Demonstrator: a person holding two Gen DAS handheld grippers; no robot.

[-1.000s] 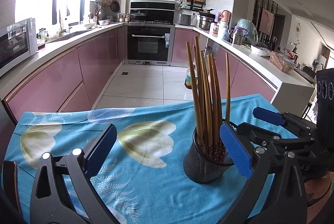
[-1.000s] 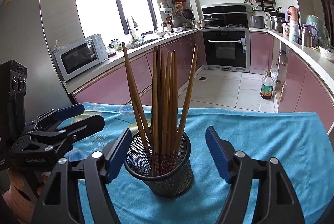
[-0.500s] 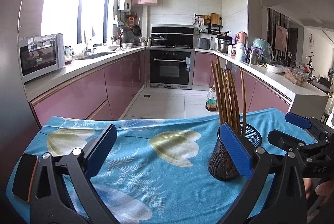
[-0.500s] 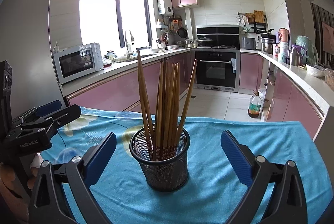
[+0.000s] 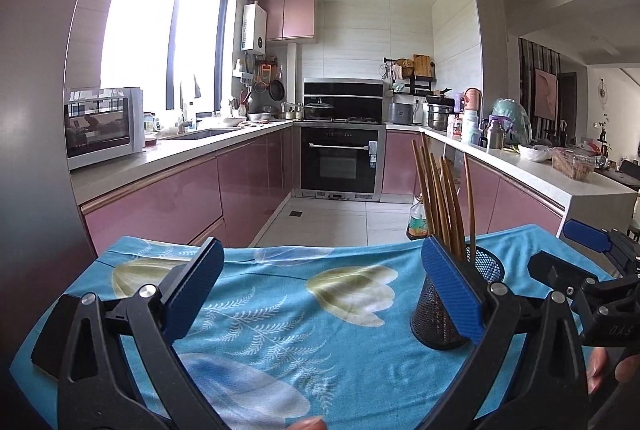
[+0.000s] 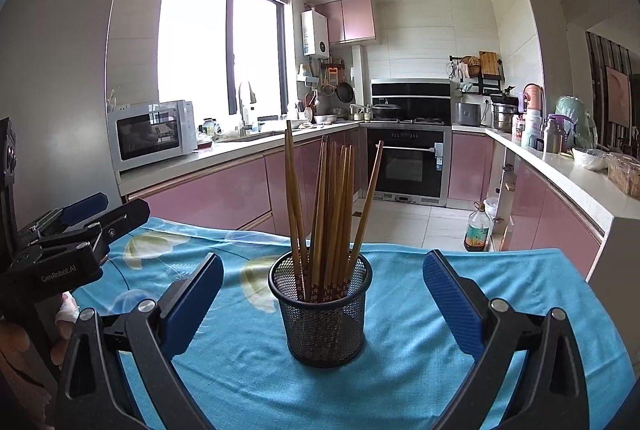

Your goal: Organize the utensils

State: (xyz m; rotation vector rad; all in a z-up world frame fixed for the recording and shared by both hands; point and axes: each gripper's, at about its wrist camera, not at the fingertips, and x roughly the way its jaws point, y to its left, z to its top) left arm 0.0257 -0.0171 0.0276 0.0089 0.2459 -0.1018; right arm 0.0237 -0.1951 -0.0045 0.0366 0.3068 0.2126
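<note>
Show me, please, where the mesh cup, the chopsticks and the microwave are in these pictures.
mesh cup [image 6: 325,326], right wrist view, front of its wire wall.
chopsticks [image 6: 335,213], right wrist view, middle of the upright bundle.
microwave [image 6: 150,135], right wrist view, its glass door.

Daylight's blasting through the window [image 6: 218,61], blowing it out white; fisheye's bending the edges, corners going dark, everything else staying sharp.

Your mesh cup [image 6: 323,314] stands on the tablecloth [image 6: 420,370], chopsticks [image 6: 332,213] upright in it, leaning apart. It sits ahead of your right gripper [image 6: 320,302], centred between the spread jaws, touching neither. Your left gripper [image 5: 320,294] is off to the cup's left; kitchen counters run behind the table.
</note>
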